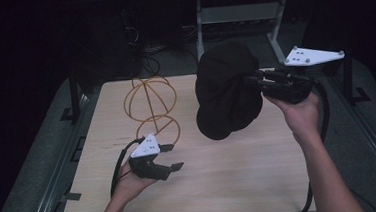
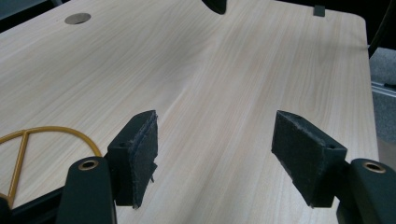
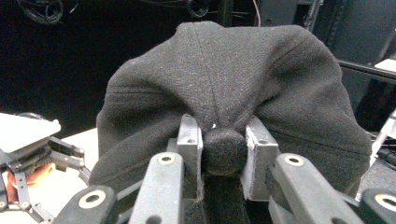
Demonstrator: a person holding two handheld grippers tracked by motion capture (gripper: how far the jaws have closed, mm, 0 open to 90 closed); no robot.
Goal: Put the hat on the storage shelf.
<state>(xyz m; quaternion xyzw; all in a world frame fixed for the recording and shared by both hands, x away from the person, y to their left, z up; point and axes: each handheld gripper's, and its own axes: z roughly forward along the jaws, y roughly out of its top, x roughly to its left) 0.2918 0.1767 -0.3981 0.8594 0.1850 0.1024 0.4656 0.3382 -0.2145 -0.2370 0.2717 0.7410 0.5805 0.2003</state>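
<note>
High view showed the left hand (image 1: pixel 126 183) nearest the person's edge of the pale wooden bench (image 1: pixel 231 183), holding the left gripper (image 1: pixel 170 157) low over the bare wood with its jaws wide apart and nothing between them. Left gripper view confirmed this: its two black pads (image 2: pixel 142 154) stood well apart over the bench's wood grain, gripping nothing, and a curve of the yellow wire frame (image 2: pixel 42 135) lay at the lower left, just beside the left jaw. From above, that frame (image 1: pixel 151 106) stood upright just beyond the left gripper, made of thin orange-yellow rings stacked one over another, resting on the bench.

Farther out and to the right, the right hand (image 1: pixel 302 115) held the right gripper (image 1: pixel 252 80) raised above the bench, its grey three-cornered plate on top. Its jaws were clamped on a dark cloth cap (image 1: pixel 225 91), which hung clear of the bench surface, near the wire frame but apart from it. Right gripper view showed the jaws pinched on the button (image 3: pixel 223 149) at the cap's crown, with the cap's seamed panels (image 3: pixel 224 84) spreading up and outward from there.

Beyond the bench lay a dark floor with grey metal table legs (image 1: pixel 276 34).
</note>
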